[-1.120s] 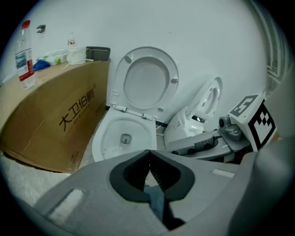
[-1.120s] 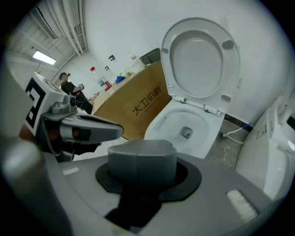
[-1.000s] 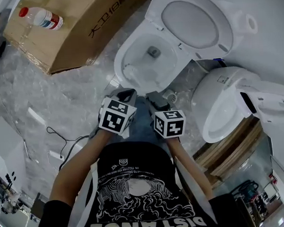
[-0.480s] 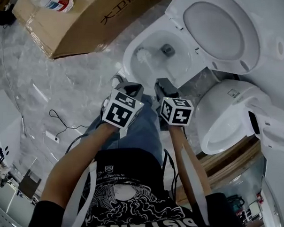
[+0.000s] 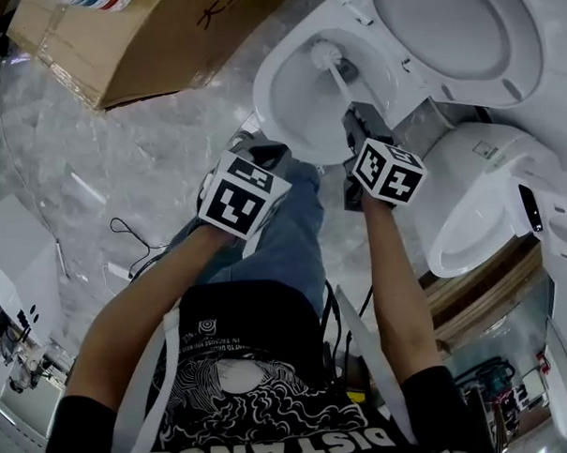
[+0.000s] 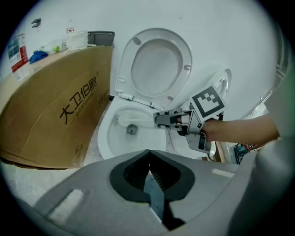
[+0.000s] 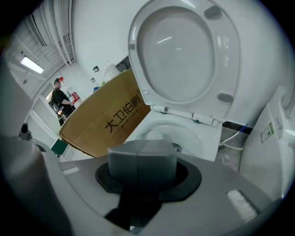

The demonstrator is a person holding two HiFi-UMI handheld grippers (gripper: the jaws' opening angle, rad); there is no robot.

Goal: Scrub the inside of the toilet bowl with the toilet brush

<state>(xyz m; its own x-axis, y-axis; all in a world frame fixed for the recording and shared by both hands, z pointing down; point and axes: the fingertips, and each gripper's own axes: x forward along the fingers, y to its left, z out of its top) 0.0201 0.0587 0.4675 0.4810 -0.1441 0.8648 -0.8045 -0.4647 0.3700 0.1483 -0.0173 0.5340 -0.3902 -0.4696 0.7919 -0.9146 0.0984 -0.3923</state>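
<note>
The white toilet bowl (image 5: pixel 292 98) lies open at the top of the head view, its lid (image 5: pixel 453 26) tipped back. My right gripper (image 5: pixel 352 122) is shut on the handle of the toilet brush (image 5: pixel 333 73) at the bowl's near right rim. The white bristle head (image 5: pixel 325 52) is inside the bowl near the drain. From the left gripper view I see the right gripper (image 6: pixel 156 120) holding the brush level, its head (image 6: pixel 122 120) over the drain. My left gripper (image 5: pixel 266 156) hangs shut and empty over the person's jeans, short of the bowl (image 6: pixel 115 138).
A big cardboard box (image 5: pixel 135 40) lies left of the toilet, with a bottle (image 6: pixel 17 50) on it. A second toilet (image 5: pixel 470 203) stands close on the right. A cable (image 5: pixel 134 246) trails over the marble floor, and a white cabinet (image 5: pixel 17 251) stands at far left.
My right gripper has pushed forward to the bowl's rim, and the brush head has swung from the bowl's left side toward the drain. The left gripper has stayed over the jeans.
</note>
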